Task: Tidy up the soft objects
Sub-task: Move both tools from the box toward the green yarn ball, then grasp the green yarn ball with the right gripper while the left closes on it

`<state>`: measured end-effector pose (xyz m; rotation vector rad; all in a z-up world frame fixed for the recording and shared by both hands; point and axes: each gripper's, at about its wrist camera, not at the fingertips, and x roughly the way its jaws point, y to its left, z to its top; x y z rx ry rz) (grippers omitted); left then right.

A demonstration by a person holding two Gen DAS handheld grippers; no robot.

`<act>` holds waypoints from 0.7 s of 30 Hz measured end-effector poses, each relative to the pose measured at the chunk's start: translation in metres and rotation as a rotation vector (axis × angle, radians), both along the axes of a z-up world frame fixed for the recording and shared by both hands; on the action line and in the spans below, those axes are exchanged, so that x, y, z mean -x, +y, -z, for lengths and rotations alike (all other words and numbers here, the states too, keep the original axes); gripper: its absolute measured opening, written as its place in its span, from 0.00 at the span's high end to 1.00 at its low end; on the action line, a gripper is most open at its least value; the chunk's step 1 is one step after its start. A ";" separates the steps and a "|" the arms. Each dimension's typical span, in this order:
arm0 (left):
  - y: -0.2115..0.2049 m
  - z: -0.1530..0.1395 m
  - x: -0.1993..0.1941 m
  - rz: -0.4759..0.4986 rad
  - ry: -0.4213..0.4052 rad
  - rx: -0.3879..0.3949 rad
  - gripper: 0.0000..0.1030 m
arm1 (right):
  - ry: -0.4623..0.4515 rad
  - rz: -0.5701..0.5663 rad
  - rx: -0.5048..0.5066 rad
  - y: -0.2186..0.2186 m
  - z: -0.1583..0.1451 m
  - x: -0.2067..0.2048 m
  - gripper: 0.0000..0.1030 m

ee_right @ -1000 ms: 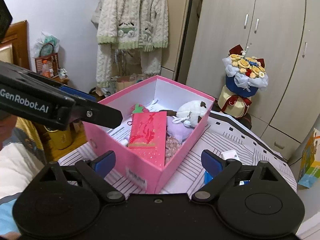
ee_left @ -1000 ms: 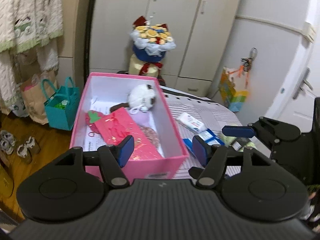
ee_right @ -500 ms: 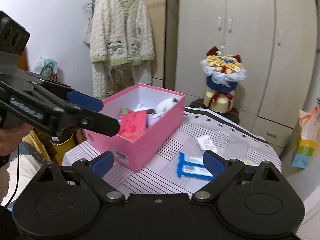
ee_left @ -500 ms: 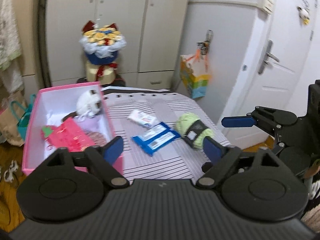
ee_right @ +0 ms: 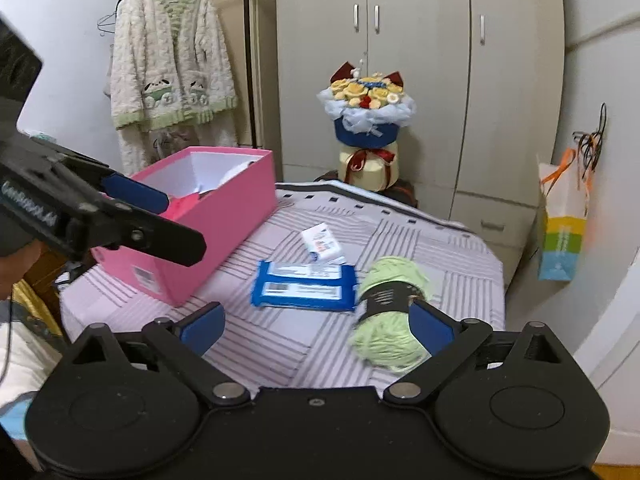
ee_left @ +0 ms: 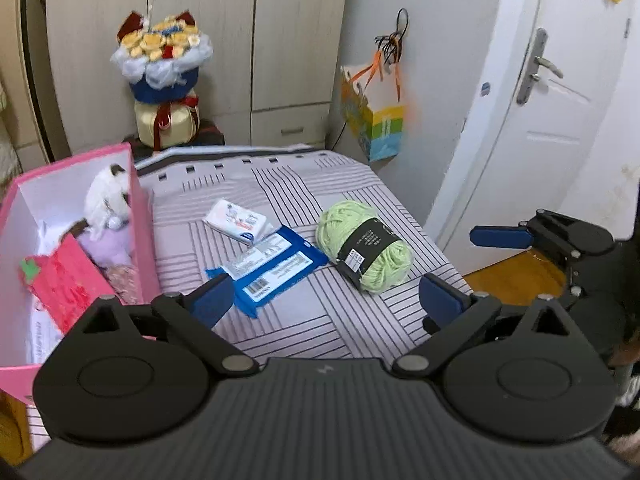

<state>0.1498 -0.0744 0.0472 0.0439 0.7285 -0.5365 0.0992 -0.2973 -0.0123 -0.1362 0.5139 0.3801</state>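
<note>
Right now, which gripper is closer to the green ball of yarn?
Right. The right gripper hovers open just short of the green yarn, one pad beside it. The left gripper, jaws just opened and empty, sits back over the blue packet, left of the yarn.

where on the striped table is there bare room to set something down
Bare cloth runs along the near edge of the table, in front of the blue wipes pack, and across the far side behind the white tissue pack. The middle is crowded: both packs and the green yarn ball lie close together. The pink box fills the left.
</note>
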 end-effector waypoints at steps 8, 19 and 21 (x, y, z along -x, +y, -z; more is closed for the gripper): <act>-0.033 0.029 -0.027 0.074 0.114 0.024 0.06 | -0.032 0.020 0.036 -0.011 0.034 -0.026 0.03; -0.060 0.078 -0.082 0.008 0.215 0.118 0.18 | 0.047 0.058 -0.017 -0.027 0.082 -0.079 0.03; -0.061 0.087 -0.091 -0.022 0.221 0.141 0.19 | 0.075 0.071 -0.045 -0.030 0.089 -0.090 0.03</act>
